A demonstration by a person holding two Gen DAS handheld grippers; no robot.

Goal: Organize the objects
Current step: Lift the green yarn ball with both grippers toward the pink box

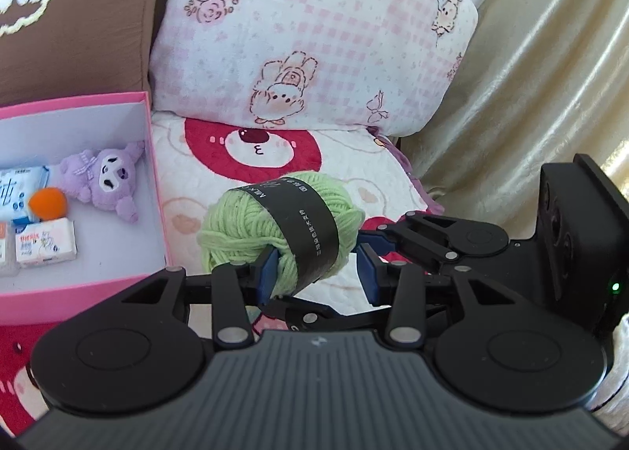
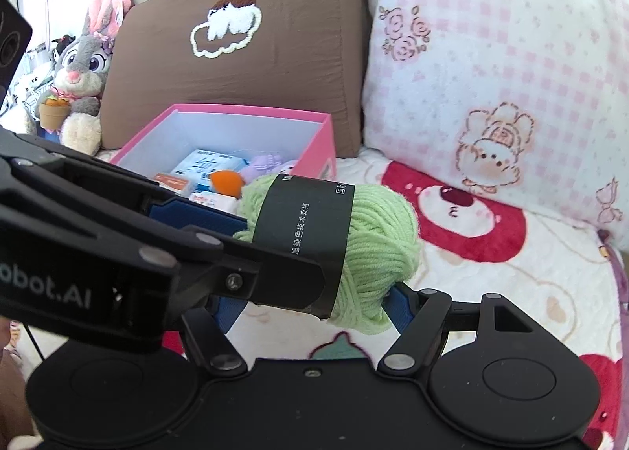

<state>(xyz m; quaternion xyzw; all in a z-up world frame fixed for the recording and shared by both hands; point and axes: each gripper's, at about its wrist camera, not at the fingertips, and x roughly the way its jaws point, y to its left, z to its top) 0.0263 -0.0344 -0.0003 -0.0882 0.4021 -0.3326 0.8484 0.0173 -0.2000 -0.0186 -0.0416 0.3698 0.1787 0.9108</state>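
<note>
Left claw (image 1: 319, 275) is spread wide around the lower part of the lime-green ball of yarn with the black paper band (image 1: 236, 222). One blue pad (image 1: 269, 273) is pushed into the strands, while the other sits just beside the ball with a sliver of blanket showing between, so I'd call it apart, not clamped. My right claw (image 2: 314, 310) comes at the same ball from the other side. Its one visible pad touches the fuzzy end, but the opposite pad is hidden behind the left claw's arm, so honestly I can't tell if it's squeezing or not. The yarn is over the white quilted blanket with red bear faces (image 1: 220, 159), just beside the open pink cardboard box (image 1: 154, 175), and I can't tell whether it's resting on the blanket or lifted off it. Handling-wise I reckon it's light, squishy and not fragile, though loose loops could snag on a pad. The black paper band (image 1: 306, 230) looks like the firmest place to pinch, since bare yarn would just compress and maybe slide. The box already has a purple plush doll (image 1: 106, 182), an orange pompom (image 1: 47, 204) and some small white tissue packs (image 1: 45, 245). Its left part is cut off in the left wrist view, so I can't say how much room is left.
</note>
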